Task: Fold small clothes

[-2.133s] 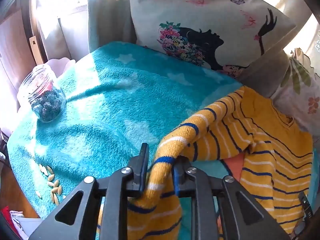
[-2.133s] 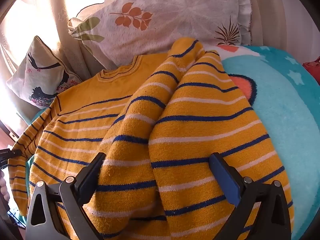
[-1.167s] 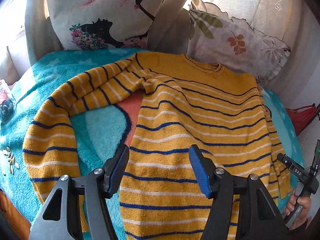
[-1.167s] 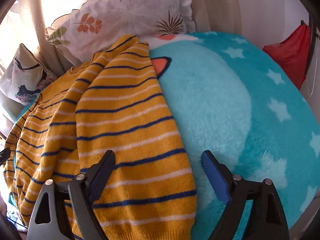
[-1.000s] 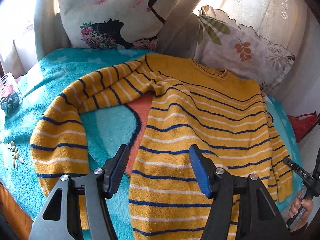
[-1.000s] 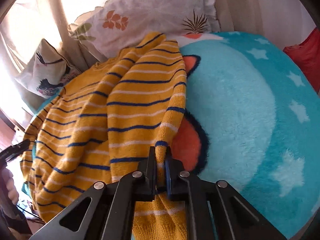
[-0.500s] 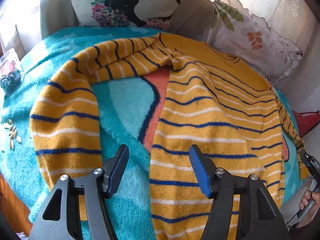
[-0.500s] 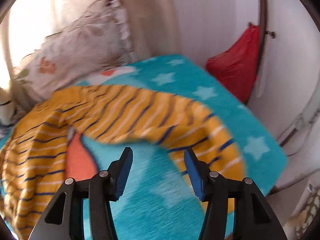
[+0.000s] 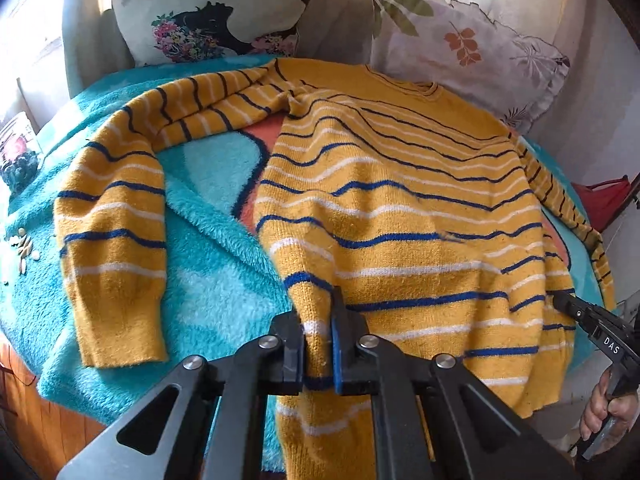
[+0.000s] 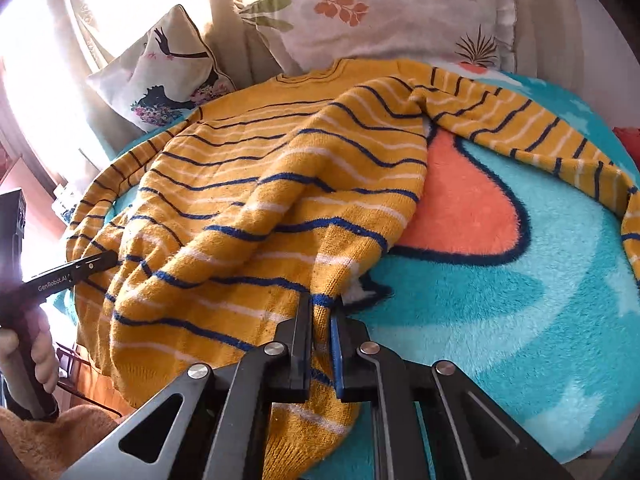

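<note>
A yellow sweater (image 9: 400, 208) with blue and white stripes lies spread face up on a turquoise fleece blanket (image 9: 216, 280), both sleeves stretched out to the sides. My left gripper (image 9: 318, 332) is shut on the sweater's bottom left corner near the hem. My right gripper (image 10: 320, 332) is shut on the bottom right corner of the sweater (image 10: 280, 200). The right gripper also shows at the right edge of the left wrist view (image 9: 576, 312). The left gripper shows at the left of the right wrist view (image 10: 80, 268).
Two printed pillows (image 9: 208, 12) (image 9: 472, 48) lean at the back of the blanket. A glass jar (image 9: 18, 152) and scattered seeds (image 9: 24, 244) sit at the left edge. A red bag (image 9: 604, 200) hangs at the right.
Both grippers were open half a second ago. Each has come down to the hem and shut on a bottom corner of the sweater. The right sleeve now lies spread out.
</note>
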A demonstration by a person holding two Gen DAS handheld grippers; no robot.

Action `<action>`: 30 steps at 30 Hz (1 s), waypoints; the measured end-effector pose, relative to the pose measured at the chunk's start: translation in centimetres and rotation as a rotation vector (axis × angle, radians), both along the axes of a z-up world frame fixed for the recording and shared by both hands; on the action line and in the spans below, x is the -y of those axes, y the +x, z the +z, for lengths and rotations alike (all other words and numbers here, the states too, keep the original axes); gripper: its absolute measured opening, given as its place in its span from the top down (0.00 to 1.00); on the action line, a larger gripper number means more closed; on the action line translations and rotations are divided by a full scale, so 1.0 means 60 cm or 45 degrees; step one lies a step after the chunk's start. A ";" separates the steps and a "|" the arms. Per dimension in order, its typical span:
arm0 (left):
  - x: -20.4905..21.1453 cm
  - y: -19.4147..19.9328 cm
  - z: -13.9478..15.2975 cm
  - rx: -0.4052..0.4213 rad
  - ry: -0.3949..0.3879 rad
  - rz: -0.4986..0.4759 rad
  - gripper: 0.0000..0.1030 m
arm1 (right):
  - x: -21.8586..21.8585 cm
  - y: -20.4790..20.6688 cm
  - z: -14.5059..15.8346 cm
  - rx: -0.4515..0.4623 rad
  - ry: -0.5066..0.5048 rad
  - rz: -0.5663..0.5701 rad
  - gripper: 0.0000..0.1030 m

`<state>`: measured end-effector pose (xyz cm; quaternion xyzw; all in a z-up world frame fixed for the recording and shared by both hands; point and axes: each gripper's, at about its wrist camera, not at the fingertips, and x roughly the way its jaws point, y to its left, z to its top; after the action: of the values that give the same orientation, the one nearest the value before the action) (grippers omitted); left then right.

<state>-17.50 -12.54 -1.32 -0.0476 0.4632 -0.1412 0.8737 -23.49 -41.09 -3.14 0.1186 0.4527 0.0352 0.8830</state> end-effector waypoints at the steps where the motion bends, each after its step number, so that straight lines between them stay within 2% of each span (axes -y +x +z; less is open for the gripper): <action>1: -0.010 -0.008 0.006 -0.002 -0.009 0.007 0.92 | 0.007 -0.005 0.005 0.006 0.004 -0.020 0.93; 4: -0.038 -0.032 0.011 -0.014 -0.030 0.021 0.92 | 0.040 -0.044 0.021 0.026 0.060 -0.088 0.93; 8: -0.052 -0.048 -0.009 -0.085 -0.045 0.005 0.91 | 0.076 -0.106 0.021 -0.010 0.040 -0.156 0.93; 10: -0.054 -0.057 -0.002 -0.051 -0.045 -0.008 0.90 | 0.083 -0.127 0.013 -0.045 0.007 -0.173 0.93; 12: -0.059 -0.071 0.015 0.018 -0.030 -0.010 0.86 | 0.095 -0.138 0.016 -0.029 0.007 -0.211 0.92; 15: -0.054 -0.081 0.052 0.165 0.041 -0.002 0.57 | 0.111 -0.134 0.036 0.025 -0.019 -0.280 0.91; 16: -0.050 -0.083 0.065 0.220 0.064 0.009 0.42 | 0.116 -0.129 0.043 0.042 -0.009 -0.291 0.87; 17: -0.043 -0.083 0.077 0.269 0.084 0.017 0.32 | 0.120 -0.122 0.047 0.055 0.003 -0.302 0.83; 18: -0.035 -0.078 0.086 0.308 0.102 0.015 0.30 | 0.122 -0.113 0.051 0.067 0.017 -0.313 0.69; 19: -0.026 -0.069 0.093 0.330 0.117 0.007 0.29 | 0.126 -0.101 0.055 0.080 0.032 -0.319 0.58; 20: -0.014 -0.060 0.098 0.337 0.129 -0.004 0.29 | 0.124 -0.088 0.059 0.090 0.037 -0.322 0.55; 25: 0.035 0.006 0.098 0.291 0.147 -0.066 0.29 | 0.111 -0.019 0.064 0.109 -0.012 -0.310 0.46; 30: 0.087 0.076 0.085 0.215 0.136 -0.076 0.29 | 0.122 0.036 0.070 0.126 -0.073 -0.349 0.40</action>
<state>-12.95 -17.78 3.81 0.0247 0.3958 -0.1457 0.9063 -21.30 -48.40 1.08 0.1522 0.3891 -0.0926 0.9038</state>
